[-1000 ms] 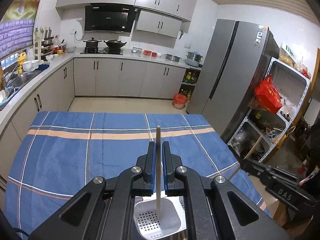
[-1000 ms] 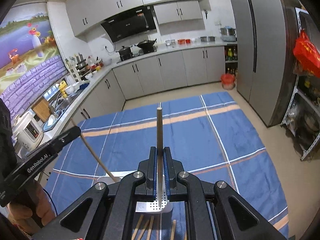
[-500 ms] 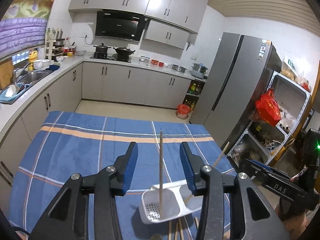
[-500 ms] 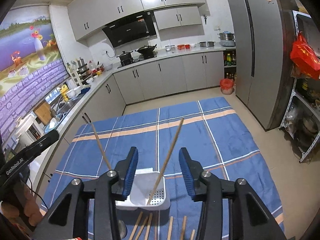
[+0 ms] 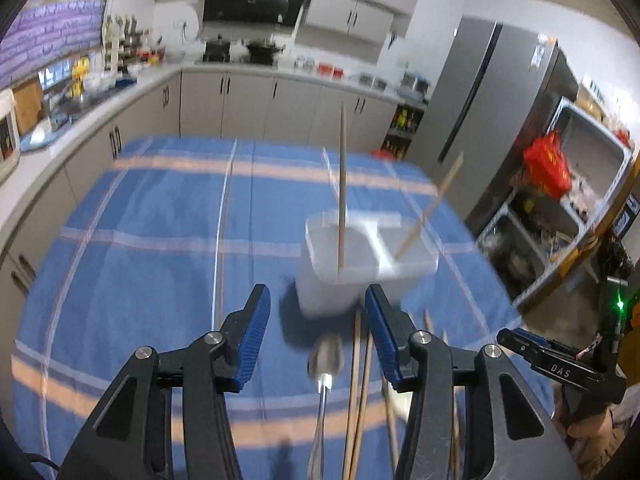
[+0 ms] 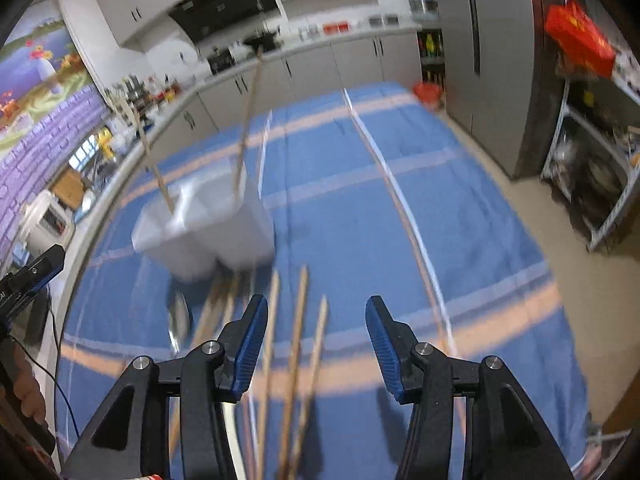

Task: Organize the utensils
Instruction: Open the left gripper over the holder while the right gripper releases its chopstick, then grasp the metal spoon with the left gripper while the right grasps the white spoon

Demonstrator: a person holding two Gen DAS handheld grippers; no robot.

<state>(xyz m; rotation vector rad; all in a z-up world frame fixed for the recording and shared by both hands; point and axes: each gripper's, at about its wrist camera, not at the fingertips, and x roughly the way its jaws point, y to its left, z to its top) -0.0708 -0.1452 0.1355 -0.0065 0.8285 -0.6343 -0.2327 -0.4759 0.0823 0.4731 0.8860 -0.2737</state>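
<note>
Blue plaid cloth covers the counter [image 5: 140, 240]. Center-right in the left view, a white plastic holder [image 5: 360, 256] has one slim wooden chopstick [image 5: 342, 184] standing in each compartment. Left tool [image 5: 316, 332] and right tool [image 6: 316, 336] are opening, nothing between them. Likely next: pick from the loose chopsticks [image 6: 298, 344] and steel spoon [image 5: 325, 360] at lower center.

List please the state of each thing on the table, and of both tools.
Left tool: opening, nothing gripped.
Right tool: opening, nothing gripped.
White holder: upright, one chopstick in each compartment.
Spoon: lying on cloth.
Loose chopsticks: lying on cloth.
</note>
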